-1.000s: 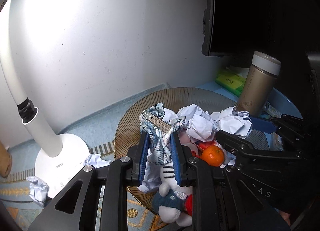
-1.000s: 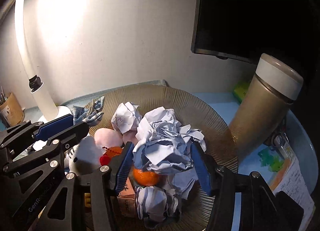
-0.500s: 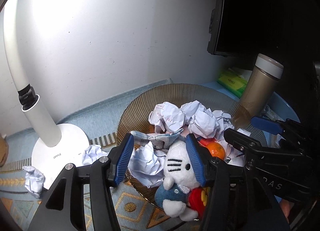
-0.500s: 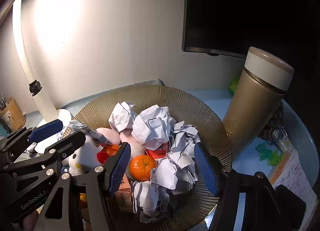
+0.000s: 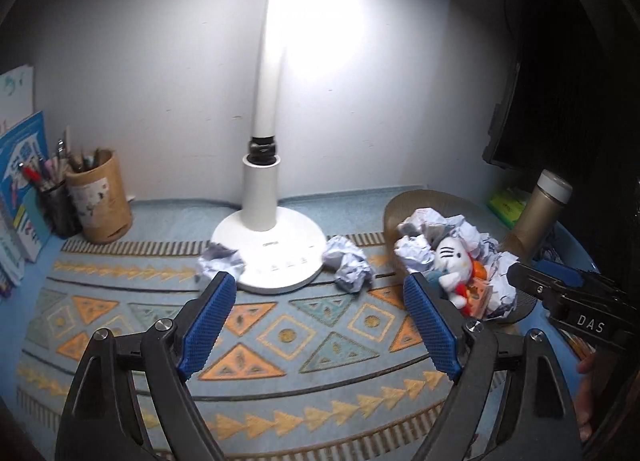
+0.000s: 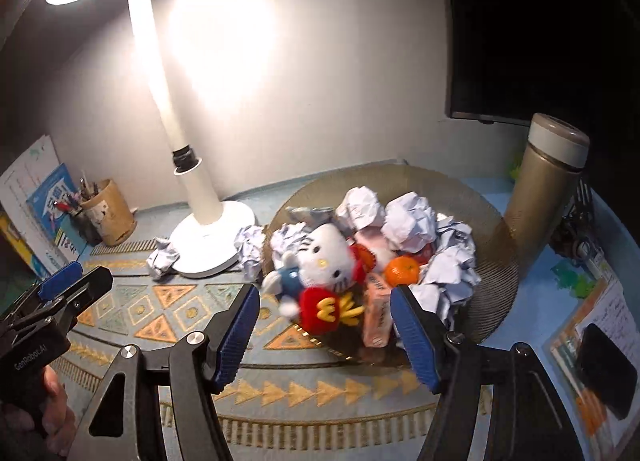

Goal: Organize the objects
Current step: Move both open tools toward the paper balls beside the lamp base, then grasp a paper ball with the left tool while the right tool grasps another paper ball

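Note:
A brown woven basket (image 6: 492, 261) (image 5: 404, 201) on the patterned mat holds crumpled paper balls (image 6: 408, 221), a white plush cat toy (image 6: 324, 257) (image 5: 452, 257), an orange (image 6: 402, 271), a pink box (image 6: 376, 313) and a checked cloth (image 6: 312, 215). Two paper balls (image 5: 348, 263) (image 5: 220, 263) lie on the mat beside the lamp base. My left gripper (image 5: 320, 309) is open and empty above the mat, left of the basket. My right gripper (image 6: 324, 325) is open and empty just in front of the basket.
A white desk lamp (image 5: 268, 245) (image 6: 212, 233) stands at the back. A gold thermos (image 6: 544, 189) (image 5: 536, 217) stands right of the basket. A pen holder (image 5: 100, 201) and books (image 5: 20, 189) stand far left. A dark monitor (image 6: 540, 33) hangs right. Papers and a phone (image 6: 604, 365) lie at right.
Both grippers have pulled back from the basket and opened wide. The left let go of the checked cloth, the right of a paper ball; both now lie in the basket.

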`<state>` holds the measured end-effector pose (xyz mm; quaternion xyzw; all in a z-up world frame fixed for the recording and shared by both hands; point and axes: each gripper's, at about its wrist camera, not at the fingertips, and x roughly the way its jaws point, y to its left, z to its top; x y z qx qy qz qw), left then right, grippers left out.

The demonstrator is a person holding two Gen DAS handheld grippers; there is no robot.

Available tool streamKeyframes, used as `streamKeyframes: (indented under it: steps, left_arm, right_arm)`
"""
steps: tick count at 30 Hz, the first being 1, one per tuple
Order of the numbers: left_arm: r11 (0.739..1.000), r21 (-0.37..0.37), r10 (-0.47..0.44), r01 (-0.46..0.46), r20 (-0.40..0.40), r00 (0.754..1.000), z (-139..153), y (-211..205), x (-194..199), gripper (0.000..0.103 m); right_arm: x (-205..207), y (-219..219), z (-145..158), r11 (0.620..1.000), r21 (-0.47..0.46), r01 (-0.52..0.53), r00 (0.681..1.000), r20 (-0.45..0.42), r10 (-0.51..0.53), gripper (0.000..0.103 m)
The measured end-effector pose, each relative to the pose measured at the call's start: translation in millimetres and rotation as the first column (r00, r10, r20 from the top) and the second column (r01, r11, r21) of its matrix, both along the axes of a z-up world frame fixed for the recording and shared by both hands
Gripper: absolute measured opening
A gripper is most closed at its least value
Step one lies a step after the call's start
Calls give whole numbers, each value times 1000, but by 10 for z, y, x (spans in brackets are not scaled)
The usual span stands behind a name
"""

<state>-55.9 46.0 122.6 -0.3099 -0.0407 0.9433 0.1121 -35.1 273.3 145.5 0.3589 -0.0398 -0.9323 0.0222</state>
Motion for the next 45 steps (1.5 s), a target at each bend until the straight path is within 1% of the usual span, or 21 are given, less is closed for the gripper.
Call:
streamKeyframes:
  steps: [4, 6, 8, 11, 15, 17, 19, 21, 26, 30, 31, 33, 34, 35, 37, 40, 42, 45]
  left_arm:
    - [991, 25, 129, -131, 69, 989, -287, -581, 196, 85]
    - [983, 27, 177, -181, 107, 978, -486, -769, 251, 85]
    - [977, 16, 211, -215, 125, 969, -667, -896, 298, 85]
    - [972, -20, 233, -232, 137, 963, -881, -940, 305, 85]
    - [969, -49, 248, -243, 150, 957, -1055, -957, 344, 85]
    - [967, -63, 254, -247, 171, 952, -1087, -949, 332, 85]
    - [962, -78, 272, -263, 164, 948, -1080, -934, 336, 85]
    - [957, -92, 289, -277, 180, 940, -1105, -940, 318, 85]
    - [964, -76, 266, -256, 192, 945, -1126, -940, 310, 85]
    - [982, -80, 183, -169, 229, 956, -1148, -861, 247, 85]
    - [985, -88, 164, -147, 239, 957, -1152, -841, 228, 85]
    - [985, -142, 134, -102, 245, 960, -1151, -796, 170, 85]
    - [982, -166, 133, -95, 241, 961, -1135, -797, 139, 85]
    - [981, -170, 129, -90, 236, 963, -1106, -812, 101, 85]
    - [987, -139, 111, -80, 235, 966, -1028, -859, -25, 85]
    - [996, -58, 84, -72, 237, 968, -939, -965, -319, 85]
    - [998, -10, 67, -67, 236, 969, -918, -1037, -547, 85]
    - [996, 72, 37, -57, 255, 966, -929, -1108, -893, 85]
  right_arm:
    - [103, -505, -288, 995, 7, -102, 994, 49, 101, 74]
    - [129, -706, -467, 989, -5, -146, 987, 69, 146, 74]
    - [127, -841, -642, 986, 3, -166, 984, 74, 165, 74]
    - [93, -958, -864, 984, 18, -178, 981, 84, 175, 74]
    - [29, -935, -1031, 988, 8, -151, 983, 110, 149, 74]
    - [5, -902, -1106, 992, 9, -129, 985, 121, 127, 74]
    - [-30, -879, -1178, 994, 5, -108, 983, 151, 106, 74]
    - [-31, -841, -1156, 995, -12, -100, 986, 130, 100, 74]
    - [-77, -730, -1158, 996, -59, -63, 988, 140, 71, 75]
    - [-159, -701, -1162, 998, -60, -19, 988, 154, 28, 75]
    - [-189, -701, -1157, 998, -66, -4, 988, 155, 14, 75]
    - [-266, -701, -1149, 995, -100, 27, 987, 161, -11, 75]
    - [-322, -706, -1152, 992, -118, 44, 985, 172, -23, 75]
    - [-389, -708, -1156, 989, -136, 62, 982, 186, -36, 75]
    - [-535, -698, -1168, 977, -185, 106, 975, 210, -67, 75]
    - [-739, -672, -1176, 946, -277, 169, 970, 218, -110, 75]
    - [-852, -688, -1153, 934, -290, 206, 967, 205, -150, 75]
    - [-1022, -747, -1117, 928, -302, 217, 968, 189, -165, 75]
